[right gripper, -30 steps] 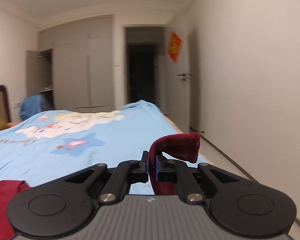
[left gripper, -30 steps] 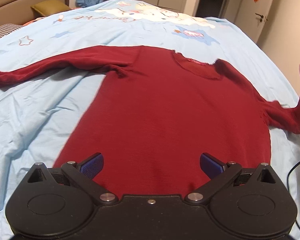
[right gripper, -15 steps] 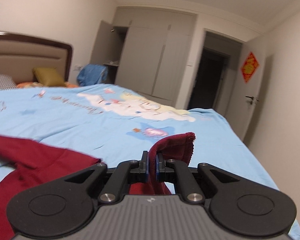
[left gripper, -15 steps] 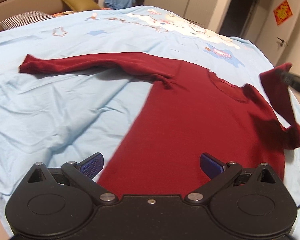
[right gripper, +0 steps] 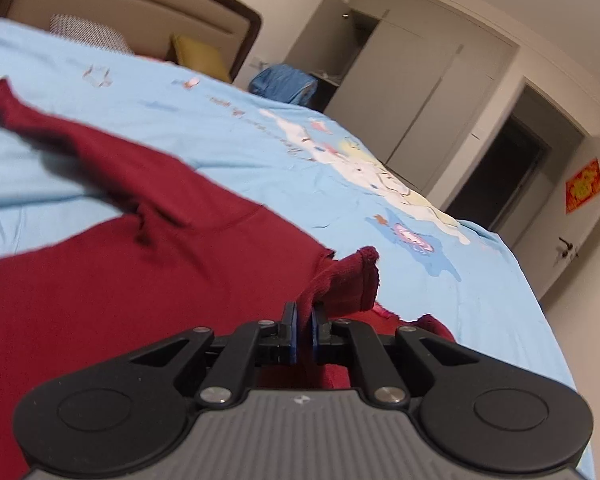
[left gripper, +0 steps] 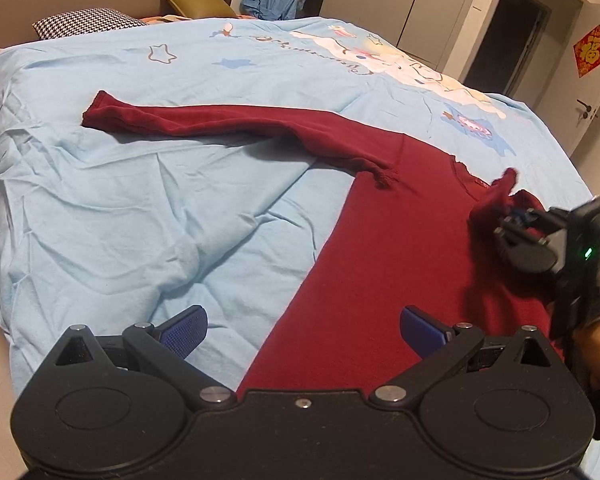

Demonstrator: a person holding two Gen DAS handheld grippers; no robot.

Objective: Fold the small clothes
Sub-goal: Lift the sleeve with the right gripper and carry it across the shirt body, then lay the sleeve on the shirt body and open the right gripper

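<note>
Sleeve cuff (right gripper: 350,280) in right claw (right gripper: 303,330)

The red shirt (left gripper: 380,264) hem is hidden behind the left gripper (left gripper: 302,330) body.

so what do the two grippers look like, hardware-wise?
Left gripper: black body, round covers, silver pivot screws, textured blue finger pads. Right gripper: same black linkage, blue pads, ribbed grey top plate; the left view shows a green LED on its housing.
</note>
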